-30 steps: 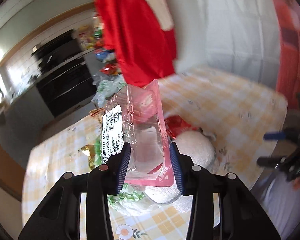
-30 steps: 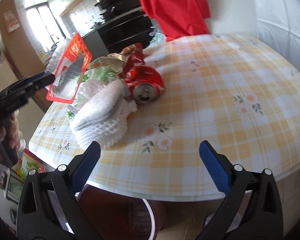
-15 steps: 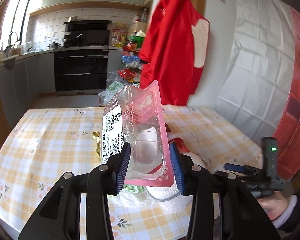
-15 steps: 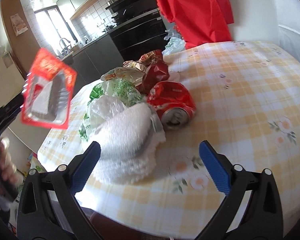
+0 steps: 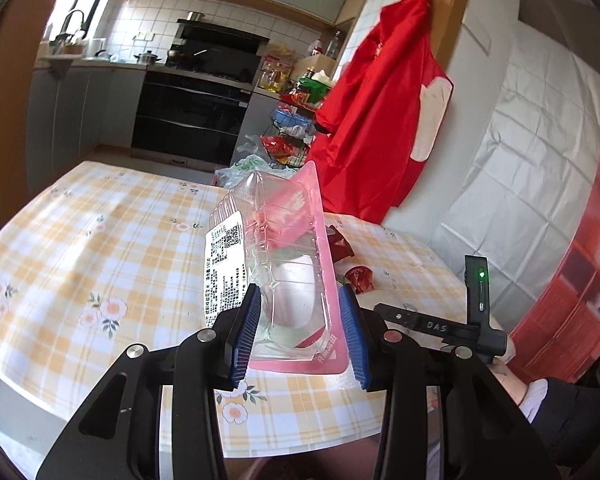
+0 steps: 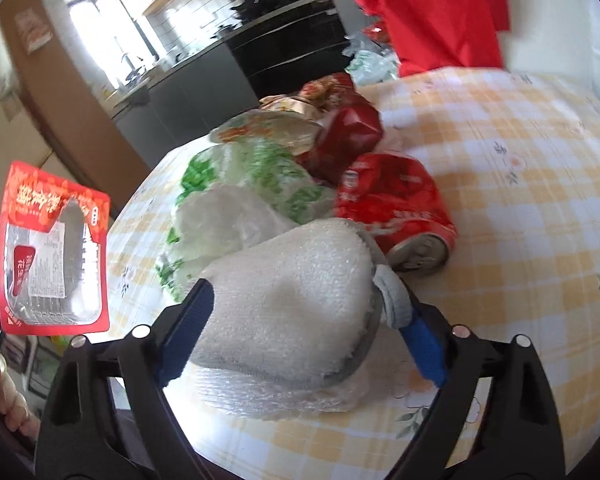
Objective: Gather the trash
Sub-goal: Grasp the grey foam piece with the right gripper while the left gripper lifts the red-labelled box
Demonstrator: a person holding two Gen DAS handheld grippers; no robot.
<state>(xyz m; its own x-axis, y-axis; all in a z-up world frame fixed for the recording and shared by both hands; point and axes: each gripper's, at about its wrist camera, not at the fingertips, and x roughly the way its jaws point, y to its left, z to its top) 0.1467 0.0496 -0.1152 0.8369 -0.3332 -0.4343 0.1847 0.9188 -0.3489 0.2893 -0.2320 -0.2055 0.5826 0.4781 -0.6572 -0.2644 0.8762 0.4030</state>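
1. Left wrist view: we see the left tongs [image 5: 300,332] clamped on the clear plastic tray [image 5: 278,264] with its pink backing, held upright above the tabletop [image 5: 100,264]. A second ago the view was rolled steeply; now the room sits level.
2. Same view: yellow checked cloth, black oven [image 5: 192,116] behind, red garment [image 5: 376,120] hanging on the wall.
3. Right wrist view: the right tongs [image 6: 300,320] have just been closing; the white cloth bundle [image 6: 292,292] lies between them. We cannot tell whether the pads press it. Earlier they were wider, short of the pile.
4. Same view: crushed red can [image 6: 396,208] and green-printed bag [image 6: 260,176] lie behind the bundle.
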